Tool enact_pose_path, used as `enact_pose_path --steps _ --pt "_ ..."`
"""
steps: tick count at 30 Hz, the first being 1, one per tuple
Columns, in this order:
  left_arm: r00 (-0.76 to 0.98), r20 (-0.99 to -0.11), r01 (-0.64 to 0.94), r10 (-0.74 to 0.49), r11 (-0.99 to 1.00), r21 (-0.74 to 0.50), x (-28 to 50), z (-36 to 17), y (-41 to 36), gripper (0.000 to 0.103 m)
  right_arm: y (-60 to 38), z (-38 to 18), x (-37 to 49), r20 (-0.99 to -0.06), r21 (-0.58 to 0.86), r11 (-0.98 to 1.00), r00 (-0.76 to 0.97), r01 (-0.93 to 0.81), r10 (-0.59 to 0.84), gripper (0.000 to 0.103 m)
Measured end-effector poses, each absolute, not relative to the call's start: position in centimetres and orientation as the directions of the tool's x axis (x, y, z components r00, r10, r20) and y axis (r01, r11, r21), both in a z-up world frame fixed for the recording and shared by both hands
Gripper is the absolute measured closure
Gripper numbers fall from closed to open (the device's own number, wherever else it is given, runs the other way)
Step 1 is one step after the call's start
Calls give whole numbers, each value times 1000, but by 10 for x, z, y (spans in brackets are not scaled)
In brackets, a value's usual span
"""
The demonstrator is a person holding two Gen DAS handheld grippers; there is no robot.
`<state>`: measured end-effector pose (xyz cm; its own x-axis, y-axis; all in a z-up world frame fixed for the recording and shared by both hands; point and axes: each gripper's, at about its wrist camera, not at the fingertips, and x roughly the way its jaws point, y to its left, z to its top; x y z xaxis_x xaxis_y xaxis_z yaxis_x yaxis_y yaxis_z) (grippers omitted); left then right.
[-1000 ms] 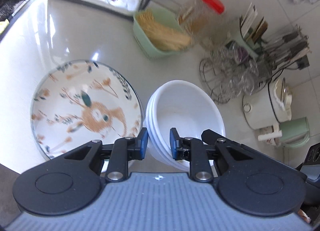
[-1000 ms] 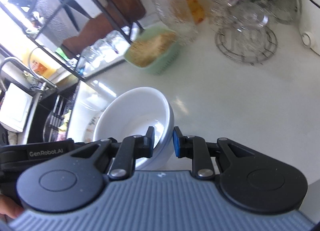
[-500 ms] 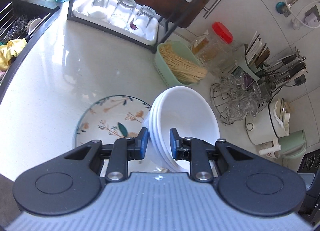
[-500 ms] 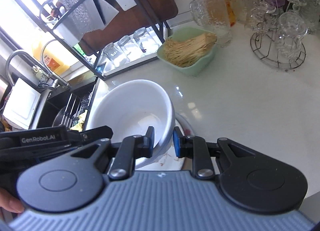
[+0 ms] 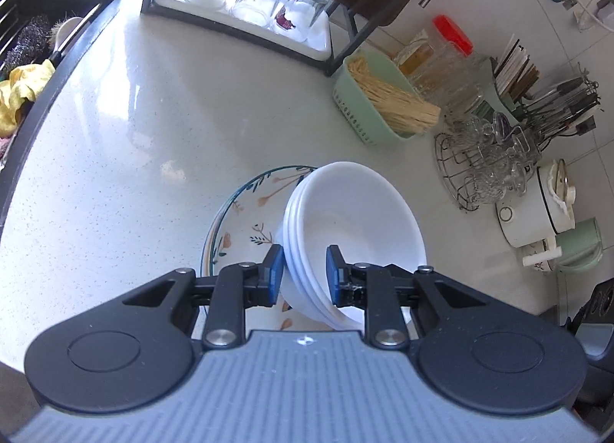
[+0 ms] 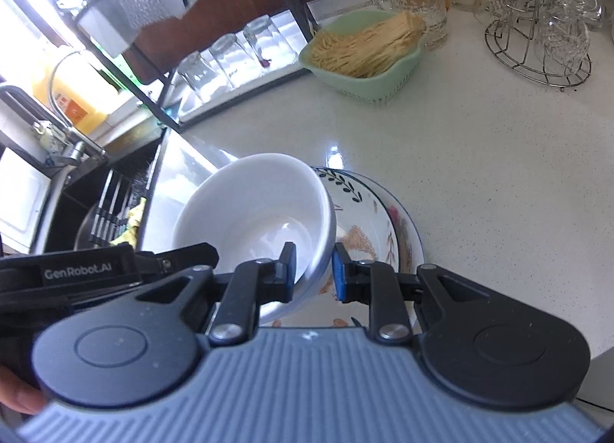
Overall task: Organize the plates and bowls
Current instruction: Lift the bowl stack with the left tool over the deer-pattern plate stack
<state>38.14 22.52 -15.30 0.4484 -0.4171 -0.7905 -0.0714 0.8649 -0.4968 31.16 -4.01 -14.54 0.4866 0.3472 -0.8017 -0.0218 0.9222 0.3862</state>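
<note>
White glazed ware: a stack of bowls (image 5: 357, 228), three rims showing, nested one inside another; by the look hard, smooth and breakable, and as a stack probably heavy for a rim hold.
Slip: glaze against the blue pads looks slick, so I judge the stack could slide or rock if tipped further.
Left gripper (image 5: 301, 270): clenched on the rims at the stack's left side, one pad outside, one inside.
Right gripper (image 6: 314, 268): clenched on the rim at the opposite side, likewise one pad in, one out.
Best hold: the two opposite rim points as now; a one-sided grip would likely let the inner bowls shift.
Place: over the flowered plate (image 5: 245, 220), which lies on the counter (image 5: 115, 143) toward its near edge; whether the stack's foot touches the plate cannot be told.
Facing: mouths up, tilted slightly away from the cameras.
Long axis: none across, the bowls being round; the stack's own axis runs near upright.
Nearby: green basket (image 5: 378, 105) toward the back edge, well apart.
</note>
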Motion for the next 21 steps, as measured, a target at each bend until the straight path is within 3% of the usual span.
enact_pose_path --steps 14,16,18,21 --pt "427 -788 -31 -443 864 -502 382 -178 224 77 -41 -163 305 -795 393 919 515 35 321 79" --pt "424 -789 -29 -446 864 -503 383 -178 224 68 -42 -162 304 -787 407 913 523 44 326 79" --pt "427 -786 -21 -446 865 -502 384 -177 224 52 -42 -160 303 -783 403 914 535 45 319 78" --pt "430 -800 -11 -419 883 -469 385 -175 221 52 -44 -159 304 -789 401 915 525 48 318 78"
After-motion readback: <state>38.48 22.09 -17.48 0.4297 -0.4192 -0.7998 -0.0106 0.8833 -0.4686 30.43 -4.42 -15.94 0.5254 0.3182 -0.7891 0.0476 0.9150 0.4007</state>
